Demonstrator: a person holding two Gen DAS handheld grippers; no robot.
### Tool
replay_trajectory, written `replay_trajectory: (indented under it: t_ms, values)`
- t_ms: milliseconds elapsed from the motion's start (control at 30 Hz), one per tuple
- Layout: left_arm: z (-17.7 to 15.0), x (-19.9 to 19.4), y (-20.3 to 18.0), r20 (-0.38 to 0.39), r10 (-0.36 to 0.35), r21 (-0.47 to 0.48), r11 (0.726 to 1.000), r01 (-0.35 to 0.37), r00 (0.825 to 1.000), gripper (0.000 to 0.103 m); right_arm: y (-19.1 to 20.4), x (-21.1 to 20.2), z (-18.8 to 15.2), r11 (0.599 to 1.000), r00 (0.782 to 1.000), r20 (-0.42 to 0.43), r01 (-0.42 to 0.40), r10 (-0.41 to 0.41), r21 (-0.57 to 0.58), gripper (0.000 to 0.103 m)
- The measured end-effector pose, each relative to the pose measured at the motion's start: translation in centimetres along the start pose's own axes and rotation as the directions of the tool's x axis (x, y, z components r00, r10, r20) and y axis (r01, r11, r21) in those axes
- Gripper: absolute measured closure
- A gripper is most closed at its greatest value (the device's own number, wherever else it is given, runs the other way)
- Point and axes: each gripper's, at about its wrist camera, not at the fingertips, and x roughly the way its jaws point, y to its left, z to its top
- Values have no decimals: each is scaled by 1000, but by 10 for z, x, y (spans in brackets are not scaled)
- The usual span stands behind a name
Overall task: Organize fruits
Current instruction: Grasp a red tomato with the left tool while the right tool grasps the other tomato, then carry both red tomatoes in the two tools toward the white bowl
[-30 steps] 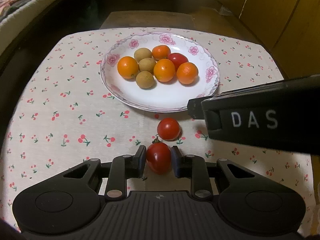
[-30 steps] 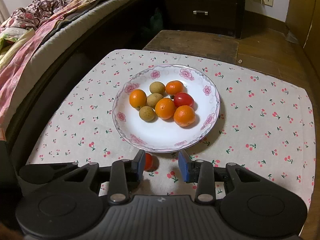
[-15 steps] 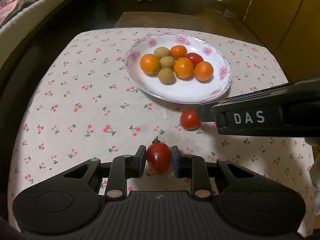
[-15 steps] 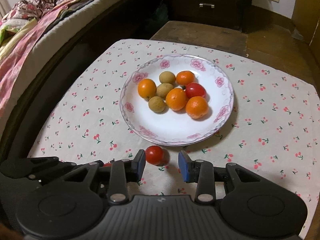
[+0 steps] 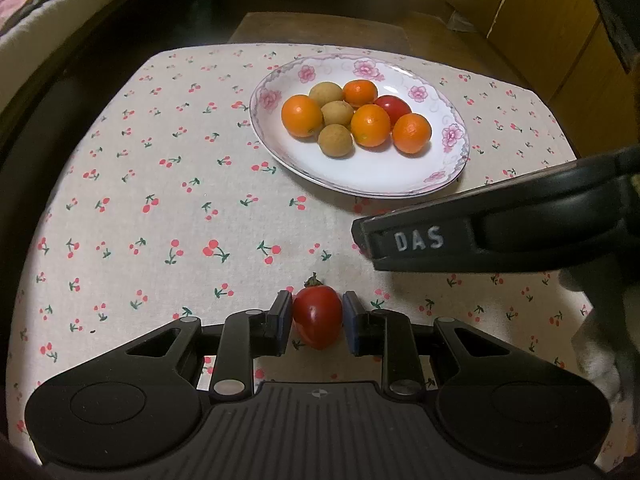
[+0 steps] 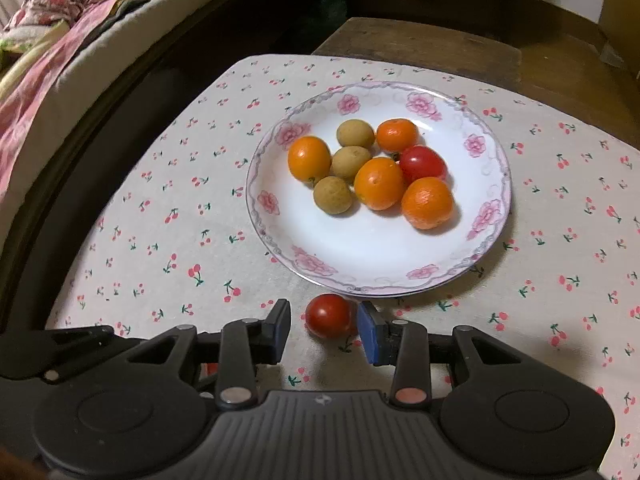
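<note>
While left gripper [image 5: 314,322] clamps a tomato [image 5: 318,316], right gripper [image 6: 325,326] sits open w/ 2nd tomato [image 6: 330,315] btwn fingers, plate [image 6: 360,276] just ahead.

Both wrist views steeply downward, sharing plate [image 5: 456,168]

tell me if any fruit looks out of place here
Two do. One small round red tomato lies on the cherry-print tablecloth just outside the flowered white plate, between the right gripper's open jaws. A pointed red tomato is clamped in the left gripper.
</note>
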Motion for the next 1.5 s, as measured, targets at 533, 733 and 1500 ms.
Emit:
replay_trajectory:
  t_ms: [533,733,1500]
  values:
    - [-1,7,1,-31,-6,-4,1000,5,1000,67,4,7,0,998,1000,12,1,0,-55,75]
    - [0,12,2,-32,-3,-3,1000,3,999,67,3,13,1,998,1000,-9,-1,1,-57,75]
    - [-3,5,-11,-24,-1,56,998,2,1000,68,-15,-28,-30,991,995,-17,92,-95,-100,75]
